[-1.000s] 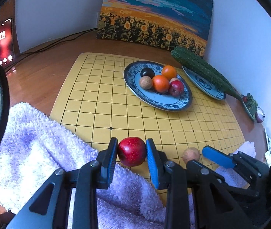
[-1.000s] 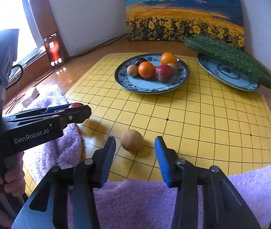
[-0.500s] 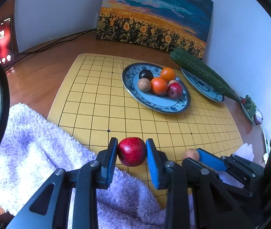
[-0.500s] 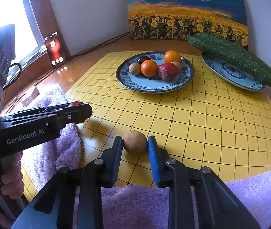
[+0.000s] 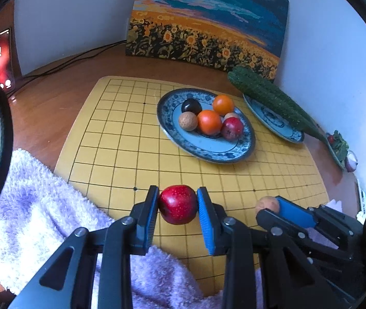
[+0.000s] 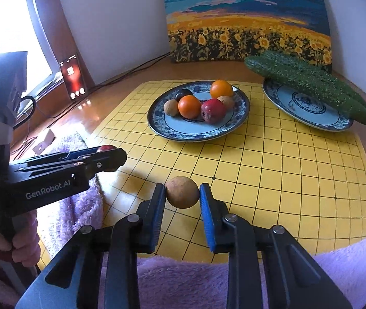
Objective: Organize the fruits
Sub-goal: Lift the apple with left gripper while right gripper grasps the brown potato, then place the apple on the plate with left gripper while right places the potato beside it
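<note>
Left wrist view: left tool is gripping a red apple, both pads pressing its sides, the fruit hanging just above the near edge of the yellow board. The fruit plate is lying ahead and a little right of this tool, across open board, already carrying six fruits. The right tool is showing at lower right, closed on a tan fruit. Purple towel is lying under and left of the tool. Right wrist view: right tool is clamping the tan fruit between its pads, low over the board's near edge. The fruit plate is sitting straight ahead, slightly left; a second plate with a cucumber is sitting further right. Left tool is coming in from the left with the apple at its tip; a hand is holding it. Judgement: both loads look bound for the fruit plate; neither tool is clearly nearer, and the plate's free space is looking to be on its near side.
</note>
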